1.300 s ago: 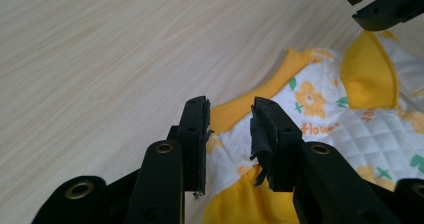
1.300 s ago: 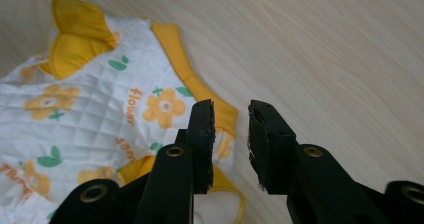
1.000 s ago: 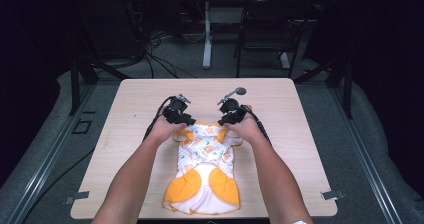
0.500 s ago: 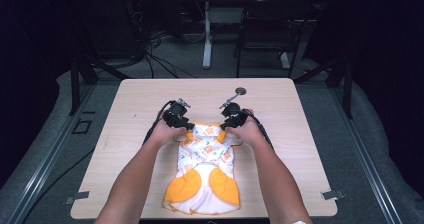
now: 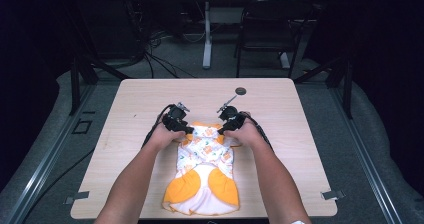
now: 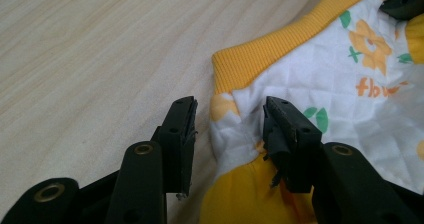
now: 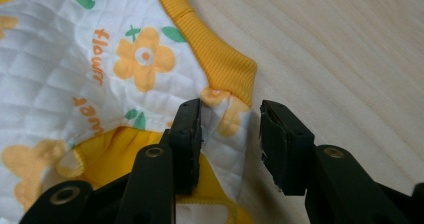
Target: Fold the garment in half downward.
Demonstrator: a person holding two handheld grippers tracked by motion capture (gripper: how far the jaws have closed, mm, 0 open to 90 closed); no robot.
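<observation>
A small quilted garment (image 5: pixel 204 171) lies flat near the middle of the table's near edge, white with orange flowers, green leaves and orange lettering, yellow ribbed trim (image 6: pixel 270 49) along its far end and two rounded orange parts toward the near edge. The left gripper (image 5: pixel 184 130) sits at its far left corner, the right gripper (image 5: pixel 226 129) at its far right corner. Both pairs of jaws have just been opening and stand spread; a fold of the white cloth (image 6: pixel 235 119) lies between the left jaws, touching one pad at most, and a corner of cloth (image 7: pixel 227 129) lies loose between the right ones.

The table (image 5: pixel 280 119) is pale wood grain, with a small dark round thing (image 5: pixel 241 91) near its far edge. Beyond it are grey floor (image 5: pixel 175 64), cables and a dark chair (image 5: pixel 265 34).

The garment's near hem is partly cut off by the picture's edge, and the room's sides are too dark to make out.
</observation>
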